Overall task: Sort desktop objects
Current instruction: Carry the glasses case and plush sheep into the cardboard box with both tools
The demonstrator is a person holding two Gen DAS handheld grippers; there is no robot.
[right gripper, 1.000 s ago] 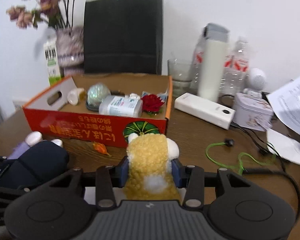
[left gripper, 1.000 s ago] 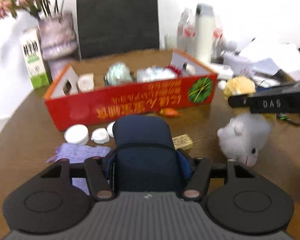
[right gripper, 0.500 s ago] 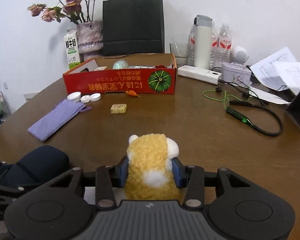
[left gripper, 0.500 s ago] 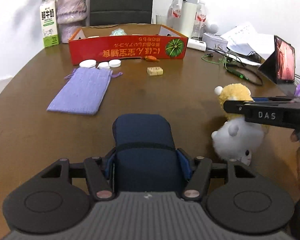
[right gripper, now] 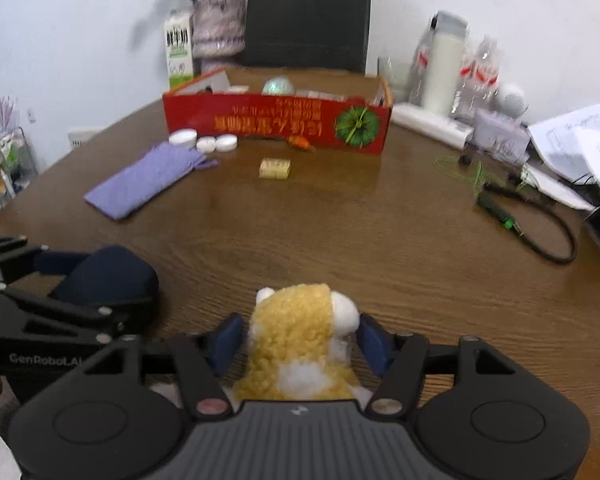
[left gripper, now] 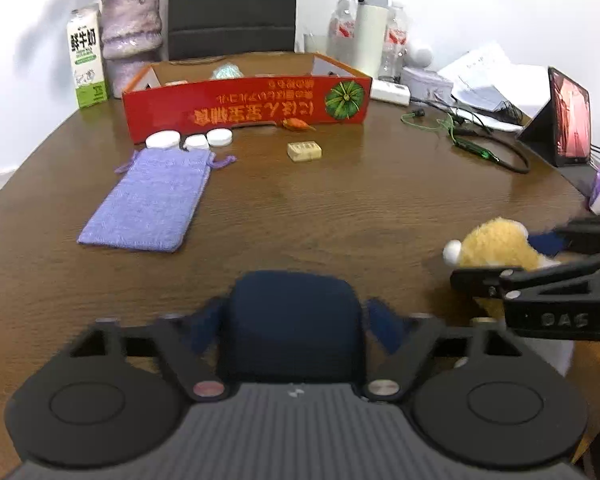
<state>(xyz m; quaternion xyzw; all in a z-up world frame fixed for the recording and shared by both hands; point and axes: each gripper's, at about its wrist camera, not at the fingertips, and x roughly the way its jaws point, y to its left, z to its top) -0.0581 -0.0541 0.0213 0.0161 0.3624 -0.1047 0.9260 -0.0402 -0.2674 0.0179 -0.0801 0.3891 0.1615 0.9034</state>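
Left wrist view, jaws just opening off navy pouch, gaps both sides

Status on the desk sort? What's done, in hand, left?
Done: red cardboard box already holds several items. In hand: left gripper around the dark blue padded case, right gripper around the yellow plush toy; both jaws just opening, pads off. Left: purple cloth pouch, three white caps, tan block.
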